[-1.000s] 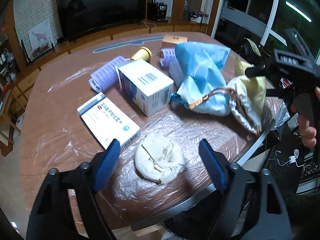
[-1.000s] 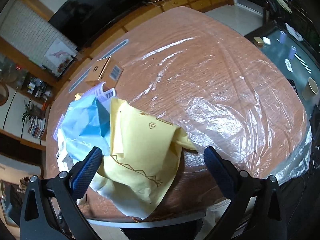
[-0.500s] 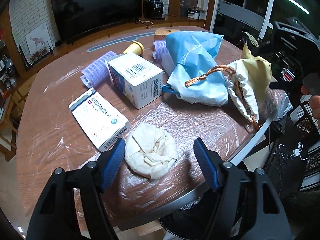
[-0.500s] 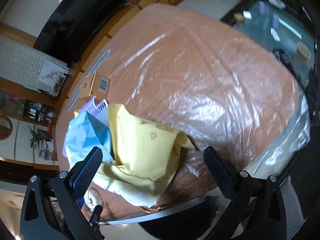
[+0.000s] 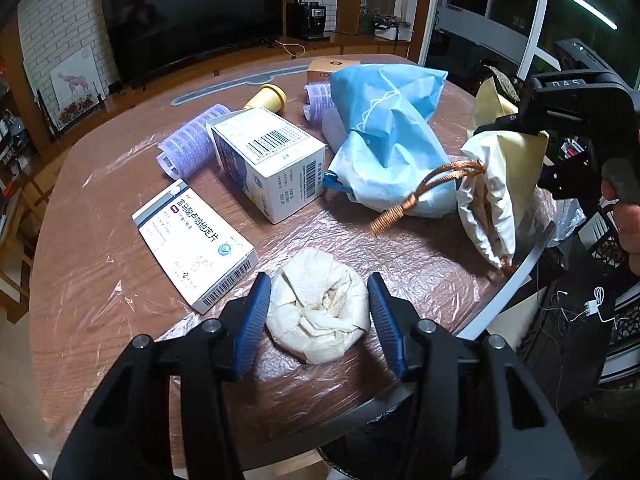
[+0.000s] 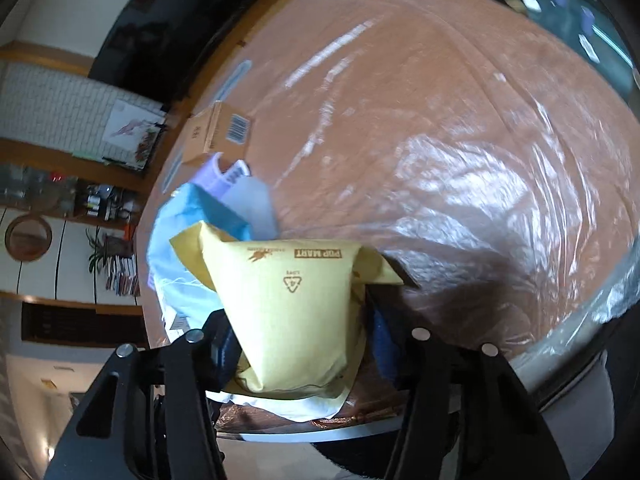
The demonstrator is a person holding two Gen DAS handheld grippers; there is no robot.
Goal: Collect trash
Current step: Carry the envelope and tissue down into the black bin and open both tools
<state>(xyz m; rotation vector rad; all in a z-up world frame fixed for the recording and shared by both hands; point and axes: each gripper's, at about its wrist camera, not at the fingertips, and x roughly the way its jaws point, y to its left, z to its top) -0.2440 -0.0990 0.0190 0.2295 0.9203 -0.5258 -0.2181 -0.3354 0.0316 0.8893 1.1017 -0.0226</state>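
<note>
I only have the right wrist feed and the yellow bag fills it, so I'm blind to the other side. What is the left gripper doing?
Observer: The left gripper straddles a crumpled white paper wad, fingers either side.
Operator: Anything else near it?
Observer: A flat white medicine box lies just left of the wad.
Operator: Does my yellow bag have a handle?
Observer: Yes, the yellow bag in the right gripper has a copper-coloured cord drooping to the table.
</note>
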